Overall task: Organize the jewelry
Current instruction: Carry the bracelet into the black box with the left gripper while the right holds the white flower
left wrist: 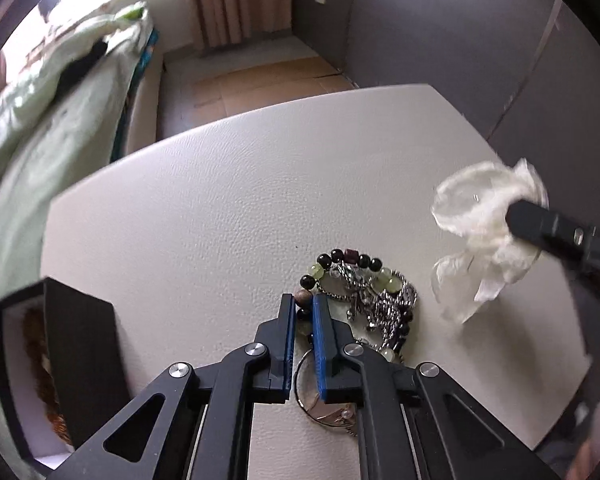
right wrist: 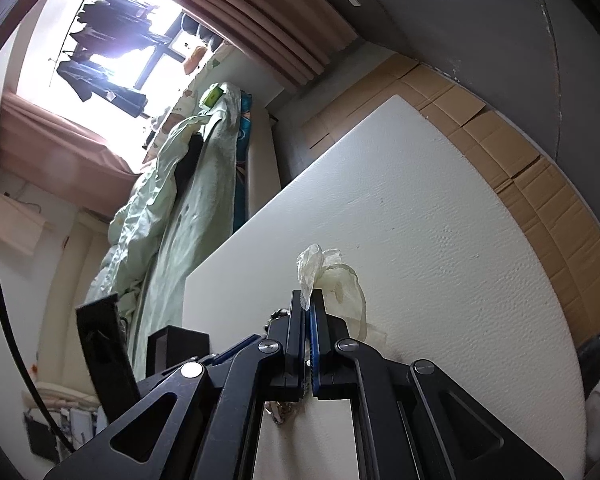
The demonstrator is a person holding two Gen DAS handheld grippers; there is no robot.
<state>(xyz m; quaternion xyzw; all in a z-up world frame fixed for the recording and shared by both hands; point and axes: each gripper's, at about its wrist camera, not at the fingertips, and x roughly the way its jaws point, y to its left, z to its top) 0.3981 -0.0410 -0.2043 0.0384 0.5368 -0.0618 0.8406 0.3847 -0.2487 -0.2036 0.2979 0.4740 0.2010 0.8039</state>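
A tangled jewelry pile lies on the white table: a bracelet of dark and pale green beads, silver chains and a thin metal hoop. My left gripper points steeply down at the pile's left edge and is shut on beads of the bracelet between its blue pads. My right gripper is shut on a crumpled clear plastic bag. In the left wrist view that bag hangs above the table, right of the pile, from the right gripper.
An open black box with white lining and an amber-coloured piece inside stands at the table's left edge. A bed with green bedding lies beyond on the left. Cardboard covers the floor past the table's far edge.
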